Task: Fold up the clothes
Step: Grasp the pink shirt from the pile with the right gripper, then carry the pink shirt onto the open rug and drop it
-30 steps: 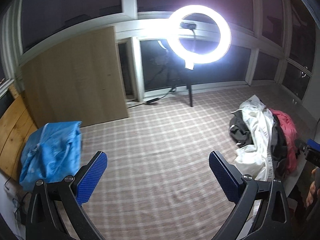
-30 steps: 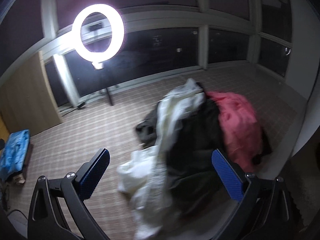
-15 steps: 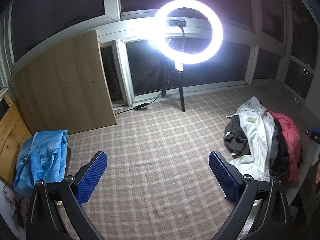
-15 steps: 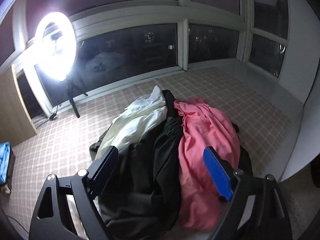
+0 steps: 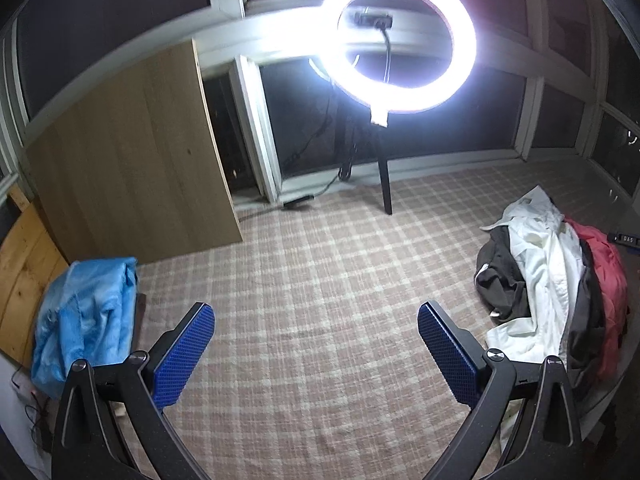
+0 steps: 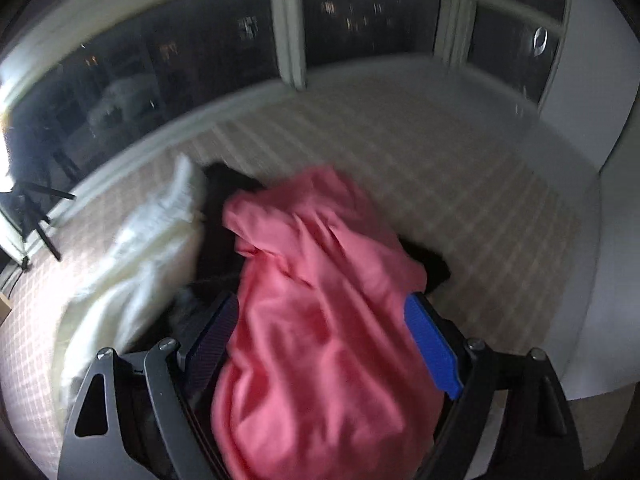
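A heap of clothes lies on the checked carpet: a white garment, a dark one and a pink one. My right gripper hangs low over the heap and points steeply down. Its jaws stand wide, with the pink garment bunched between them and neither pad clearly pressing it. The white garment and the dark cloth lie to its left. My left gripper is open over bare carpet with nothing in it. A blue garment lies at the far left.
A lit ring light on a tripod stands at the back by dark windows, with a cable on the floor. A wooden board leans against the left wall. A white ledge borders the carpet right of the heap.
My right gripper swung right and down from the white and dark clothes onto the pink garment, and its jaws narrowed a little. My left gripper drifted forward toward the ring light, still open.
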`<state>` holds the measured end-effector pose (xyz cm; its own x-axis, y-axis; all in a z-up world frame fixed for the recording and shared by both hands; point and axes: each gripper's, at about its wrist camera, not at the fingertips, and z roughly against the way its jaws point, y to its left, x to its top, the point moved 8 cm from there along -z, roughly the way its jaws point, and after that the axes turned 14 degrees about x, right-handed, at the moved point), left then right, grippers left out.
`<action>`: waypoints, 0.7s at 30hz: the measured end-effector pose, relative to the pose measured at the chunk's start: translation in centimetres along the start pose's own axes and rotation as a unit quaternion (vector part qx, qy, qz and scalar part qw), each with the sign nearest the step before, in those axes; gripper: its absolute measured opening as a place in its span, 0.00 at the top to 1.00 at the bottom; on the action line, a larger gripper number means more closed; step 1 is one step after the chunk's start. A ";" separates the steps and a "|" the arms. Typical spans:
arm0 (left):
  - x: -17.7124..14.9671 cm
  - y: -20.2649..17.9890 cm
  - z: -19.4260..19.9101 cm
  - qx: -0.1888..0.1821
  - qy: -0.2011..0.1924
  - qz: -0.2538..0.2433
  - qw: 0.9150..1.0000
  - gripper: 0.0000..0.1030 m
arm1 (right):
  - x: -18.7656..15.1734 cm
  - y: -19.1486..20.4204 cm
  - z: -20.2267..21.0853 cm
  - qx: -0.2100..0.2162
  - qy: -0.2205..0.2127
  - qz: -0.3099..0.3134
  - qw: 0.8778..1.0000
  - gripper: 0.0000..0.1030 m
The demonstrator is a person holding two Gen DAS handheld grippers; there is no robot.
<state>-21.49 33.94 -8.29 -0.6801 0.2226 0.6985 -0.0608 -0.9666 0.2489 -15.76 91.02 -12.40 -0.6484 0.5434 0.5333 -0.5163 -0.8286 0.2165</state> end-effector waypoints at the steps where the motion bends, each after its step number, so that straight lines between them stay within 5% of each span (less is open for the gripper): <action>1: -0.1 -0.2 -0.3 -0.002 0.005 -0.001 1.000 0.01 | -0.3 -0.3 -0.9 -0.001 0.012 -0.002 1.000 0.18; 4: -0.4 -0.9 -0.8 -0.004 0.014 -0.007 1.000 0.01 | -1.0 -0.5 -2.8 0.012 0.029 0.006 0.999 0.20; 5: -0.4 -1.0 -0.8 -0.003 0.012 -0.011 1.000 0.01 | -1.1 -0.4 -2.9 0.015 0.029 0.013 0.999 0.29; 6: -0.4 -0.9 -0.7 -0.001 0.010 -0.012 1.000 0.01 | -1.2 -0.3 -3.0 0.019 0.028 0.021 0.999 0.65; 7: -0.4 -0.8 -0.6 0.001 0.008 -0.014 1.000 0.01 | -1.3 -0.2 -2.9 0.022 0.029 0.026 0.999 0.86; 15: -0.7 1.4 -0.3 0.003 0.009 0.009 1.000 0.01 | 1.4 1.2 8.2 0.082 -0.085 0.003 0.993 0.91; 21: -1.4 3.4 0.5 -0.007 -0.001 0.018 1.000 0.01 | 4.5 8.1 22.1 0.137 -0.206 0.053 0.967 0.92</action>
<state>-20.41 30.36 -8.06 -0.6800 0.1878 0.7088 -0.0466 -0.9758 0.2138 -10.46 83.79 9.79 -0.3824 0.4000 0.8329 -0.2553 -0.9121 0.3208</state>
